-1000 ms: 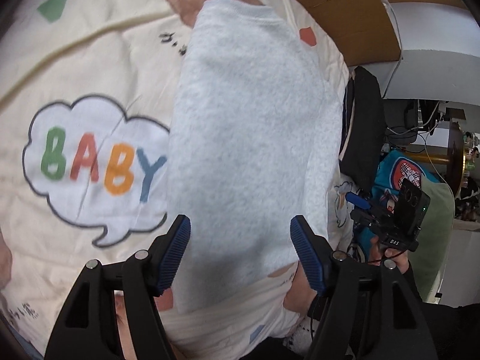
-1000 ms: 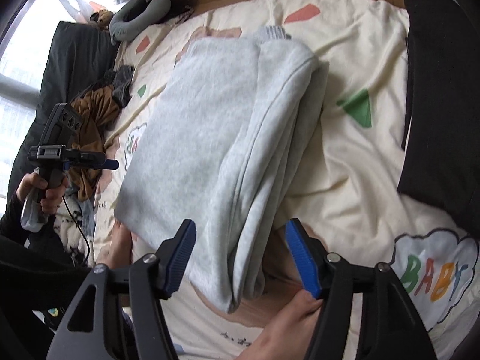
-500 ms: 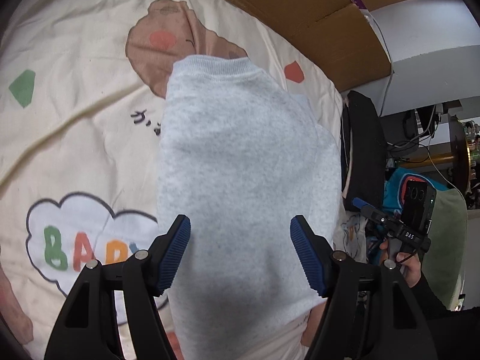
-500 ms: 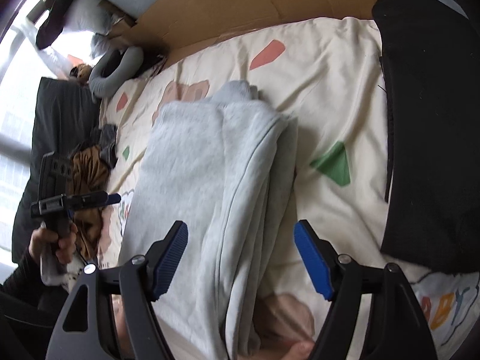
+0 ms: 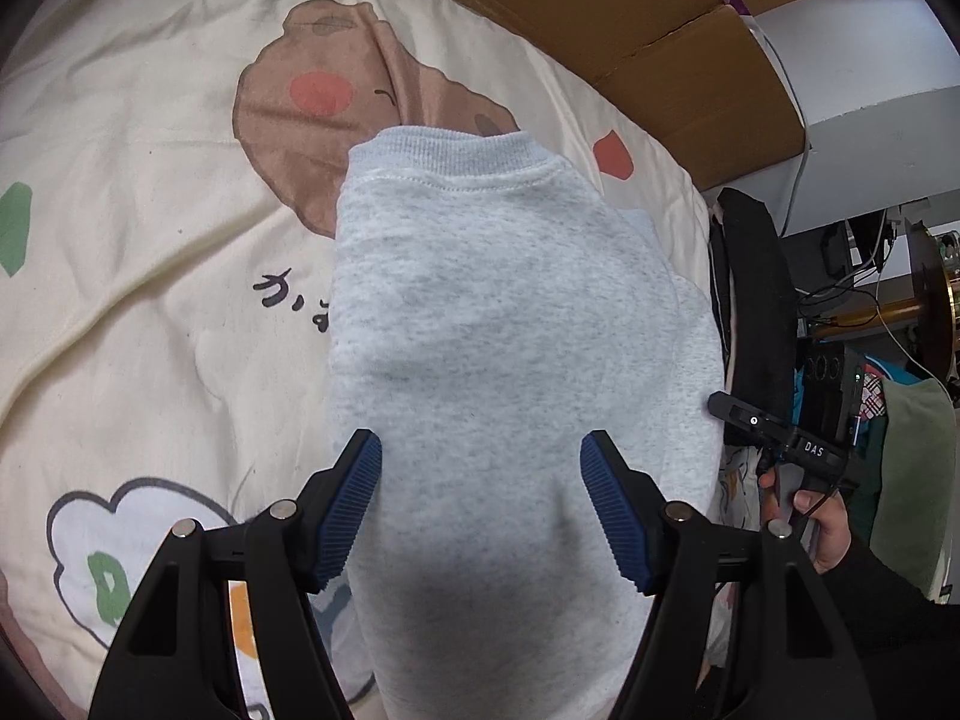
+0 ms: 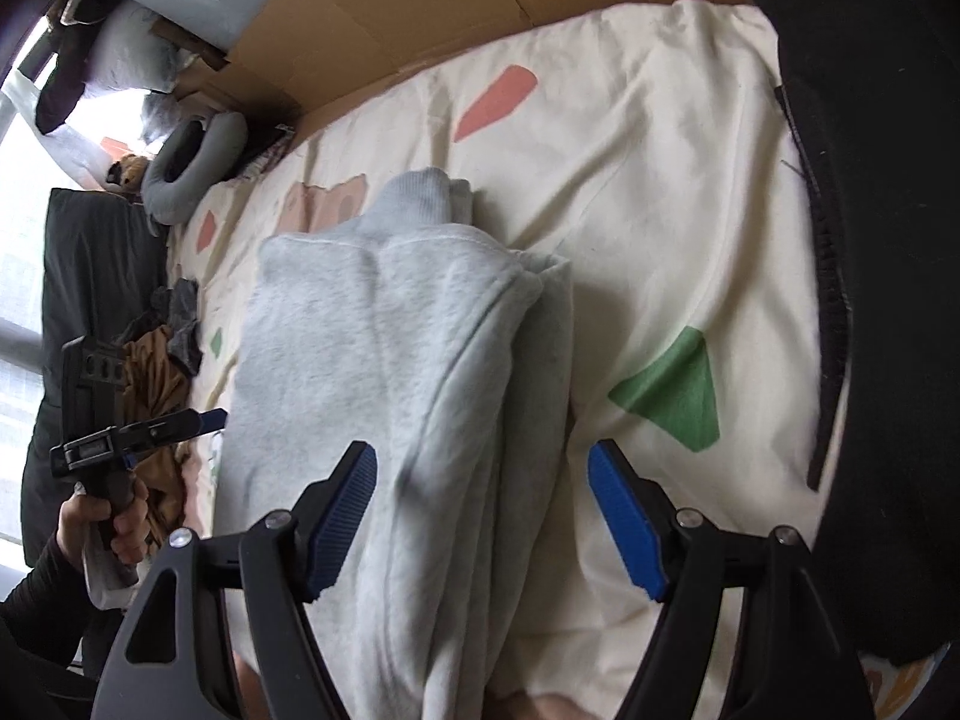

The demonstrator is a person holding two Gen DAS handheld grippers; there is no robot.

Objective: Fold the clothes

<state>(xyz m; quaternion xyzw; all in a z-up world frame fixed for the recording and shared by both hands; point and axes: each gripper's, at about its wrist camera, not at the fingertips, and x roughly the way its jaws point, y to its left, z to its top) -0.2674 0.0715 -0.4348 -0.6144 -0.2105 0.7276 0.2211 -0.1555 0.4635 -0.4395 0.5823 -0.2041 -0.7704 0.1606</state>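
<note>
A light grey sweatshirt [image 5: 510, 330] lies folded in a long stack on a cream printed blanket [image 5: 150, 240], its ribbed hem at the far end. My left gripper [image 5: 480, 510] is open and empty, its blue pads just above the sweatshirt's near end. In the right wrist view the same sweatshirt [image 6: 390, 360] shows its stacked folded edges on the right side. My right gripper [image 6: 483, 516] is open and empty, straddling those folded edges. Each gripper shows in the other's view: the right one [image 5: 780, 438] at the bed's right edge, the left one [image 6: 138, 432] at the left.
A black garment [image 6: 888, 240] lies on the blanket to the right of the sweatshirt. Brown and grey clothes [image 6: 162, 372] are piled by the left edge. Cardboard [image 5: 630, 30] lines the far side of the bed. A grey neck pillow [image 6: 192, 162] sits at the far corner.
Both grippers have moved forward along the sweatshirt toward its far end, staying open. The sweatshirt has not moved.
</note>
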